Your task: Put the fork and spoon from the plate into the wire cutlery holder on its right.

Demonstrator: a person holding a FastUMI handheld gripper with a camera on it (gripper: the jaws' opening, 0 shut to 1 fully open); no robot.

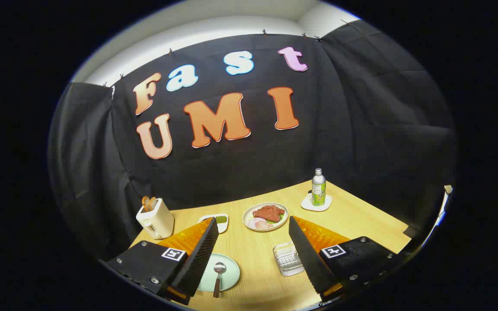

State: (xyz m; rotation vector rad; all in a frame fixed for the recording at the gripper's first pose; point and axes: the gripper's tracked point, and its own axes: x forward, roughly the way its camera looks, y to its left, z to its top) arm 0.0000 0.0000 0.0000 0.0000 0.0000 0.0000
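A pale green plate [229, 273] lies on the wooden table just inside my left finger, partly hidden by it. A spoon [218, 273] with a dark handle rests on the plate, bowl pointing away from me. I see no fork; the left finger covers part of the plate. The wire cutlery holder [288, 258] sits to the plate's right, close against my right finger, and looks empty. My gripper [253, 226] is open, hovering well above the table with plate and holder between its fingers [201, 255].
Beyond the fingers stands a plate of meat and sliced food [266, 216], a small white dish with greens [219, 220], a toaster with bread [154, 218] at the far left, and a bottle on a white coaster [318, 190] at the far right.
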